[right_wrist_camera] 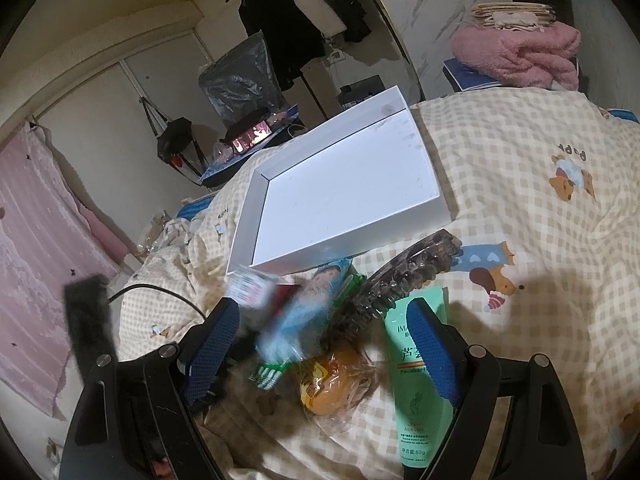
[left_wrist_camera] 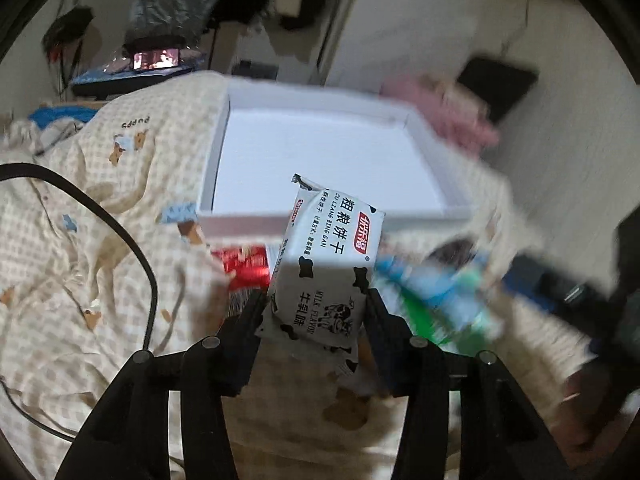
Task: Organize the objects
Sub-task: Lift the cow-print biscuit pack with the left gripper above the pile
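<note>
My left gripper point(left_wrist_camera: 316, 304) is shut on a white cow-print biscuit packet point(left_wrist_camera: 328, 264) and holds it above the bed, just in front of the near wall of the white tray point(left_wrist_camera: 248, 224). The tray point(right_wrist_camera: 248, 220) holds nothing. My right gripper point(right_wrist_camera: 324, 320) is open, low over a pile on the bed: a dark hairbrush point(right_wrist_camera: 400, 276), a green aloe tube point(right_wrist_camera: 420, 392), an orange wrapped snack point(right_wrist_camera: 332, 380) and a blurred blue-green packet point(right_wrist_camera: 296, 320). A red packet point(left_wrist_camera: 244, 264) lies under the biscuit packet.
The bed has a checked bear-print quilt point(right_wrist_camera: 520, 160). A black cable point(left_wrist_camera: 132, 248) runs over it at the left. A pink fleece bundle point(right_wrist_camera: 520, 52) lies beyond the bed's far end. A cluttered desk point(right_wrist_camera: 248, 136) stands behind the tray.
</note>
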{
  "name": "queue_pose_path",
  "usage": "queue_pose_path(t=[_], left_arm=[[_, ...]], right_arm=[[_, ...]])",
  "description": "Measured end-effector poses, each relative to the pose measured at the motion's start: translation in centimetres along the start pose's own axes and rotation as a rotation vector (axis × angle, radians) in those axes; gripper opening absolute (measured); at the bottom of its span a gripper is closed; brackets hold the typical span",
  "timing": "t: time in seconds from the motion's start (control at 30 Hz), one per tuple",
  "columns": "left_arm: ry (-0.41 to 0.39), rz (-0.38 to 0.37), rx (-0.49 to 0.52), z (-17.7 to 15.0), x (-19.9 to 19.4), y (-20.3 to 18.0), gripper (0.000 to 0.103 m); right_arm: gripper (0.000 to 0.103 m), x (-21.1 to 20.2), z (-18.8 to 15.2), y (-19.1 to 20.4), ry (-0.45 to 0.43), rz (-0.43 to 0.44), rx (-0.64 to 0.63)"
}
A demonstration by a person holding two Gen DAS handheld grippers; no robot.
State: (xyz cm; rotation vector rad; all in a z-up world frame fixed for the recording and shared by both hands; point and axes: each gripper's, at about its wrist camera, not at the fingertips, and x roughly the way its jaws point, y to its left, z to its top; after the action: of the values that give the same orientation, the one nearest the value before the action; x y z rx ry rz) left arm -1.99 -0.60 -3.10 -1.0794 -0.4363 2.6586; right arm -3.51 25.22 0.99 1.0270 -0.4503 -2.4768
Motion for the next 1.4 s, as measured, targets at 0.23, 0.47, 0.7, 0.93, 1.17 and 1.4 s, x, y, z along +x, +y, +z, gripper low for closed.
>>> queue_pose_path(t=[0.23,0.47,0.7,0.93,1.17,1.4], left_arm=[[-0.070,-0.205,-0.146,1.1,-1.7,2.1,0.053],[-0.074,-0.205,-0.122,0.9,-1.6,1.3,0.053],[-0.084,-0.207,-0.093,0.8,-1.5,0.9,0.053],[-0.057,-0.223,-0.112,0.6,-1.1,1.2,0.053],[-0.038,-0.188,-0.049,0.1,-0.5,0.5,0.053],[-0.033,-0.201,-0.079,0.2,-0.3,1.7,0.053]], right_arm=[[0.087,0.3,-0.1,0.1,0.015,0.005,-0.004],[0.087,0.4,-0.1,0.1,0.019,0.011,0.000],[0.087,0.2,0.0,-0.2,0.013,0.020,0.022],[0.087,-0.5,0.5,-0.2,-0.004,0.010,0.020],[0.079,-2.4,3.4,0.2,-0.002,-0.111,-0.018],[0.051,0.4,2.6,-0.2,0.238,-0.313,-0.064]])
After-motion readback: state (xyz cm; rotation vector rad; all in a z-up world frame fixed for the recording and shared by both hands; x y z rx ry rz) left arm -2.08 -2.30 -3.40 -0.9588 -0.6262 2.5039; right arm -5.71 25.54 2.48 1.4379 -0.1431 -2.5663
